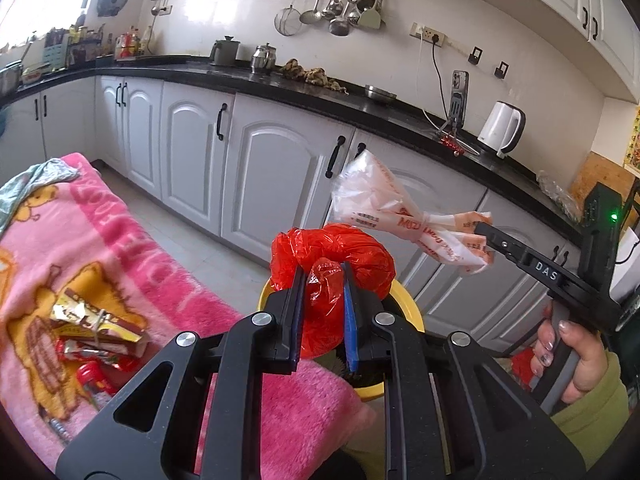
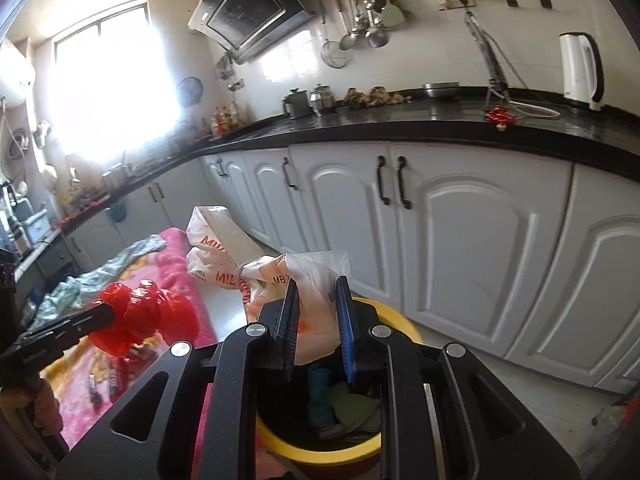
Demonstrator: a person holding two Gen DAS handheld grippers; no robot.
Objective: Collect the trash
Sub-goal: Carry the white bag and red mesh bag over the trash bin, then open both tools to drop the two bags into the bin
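My left gripper (image 1: 322, 276) is shut on a crumpled red plastic bag (image 1: 332, 256), held just above a yellow trash bin (image 1: 408, 300). My right gripper (image 2: 318, 292) is shut on a knotted white plastic bag with orange print (image 2: 264, 276), held over the same bin (image 2: 320, 452), which holds other rubbish. The white bag (image 1: 384, 208) also shows in the left wrist view, pinched by the right gripper (image 1: 486, 240). The red bag (image 2: 148, 316) shows in the right wrist view, to the left of the bin.
A pink blanket (image 1: 132, 248) lies left of the bin with several snack wrappers (image 1: 96, 332) and a pale cloth (image 1: 36, 184) on it. White cabinets (image 1: 260, 184) with a black counter (image 1: 280, 84) run behind. A white kettle (image 1: 502, 128) stands on the counter.
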